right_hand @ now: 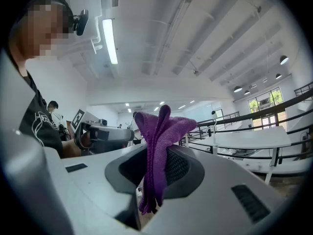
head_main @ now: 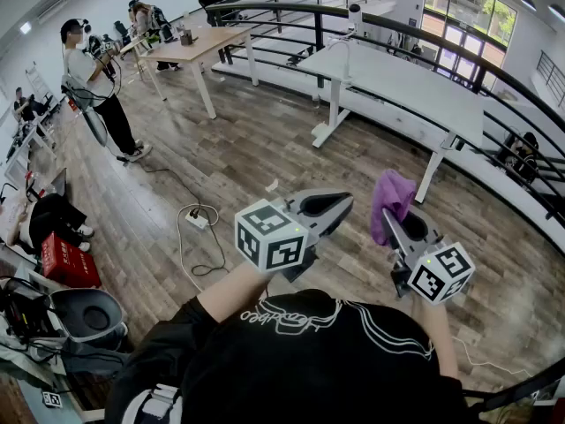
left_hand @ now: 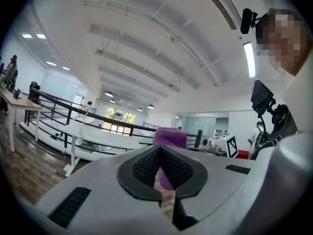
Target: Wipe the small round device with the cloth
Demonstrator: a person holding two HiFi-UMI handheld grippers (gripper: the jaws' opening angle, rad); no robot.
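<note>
A purple cloth (head_main: 393,197) hangs bunched from my right gripper (head_main: 389,220), whose jaws are shut on it. In the right gripper view the cloth (right_hand: 159,146) stands up between the dark pads (right_hand: 180,168) and trails down below them. My left gripper (head_main: 341,204) is shut with nothing in it, and its ribbed pads (left_hand: 146,166) meet. Both grippers are held up in front of the person's chest, side by side and level over the floor. The left gripper view shows the cloth (left_hand: 169,137) just beyond its jaws. No small round device is in any view.
A long white table (head_main: 397,82) stands ahead by a black curved railing (head_main: 371,20). A wooden table (head_main: 199,47) is at the back left, with a person (head_main: 93,87) standing near it. A power strip (head_main: 196,220) and cable lie on the wood floor.
</note>
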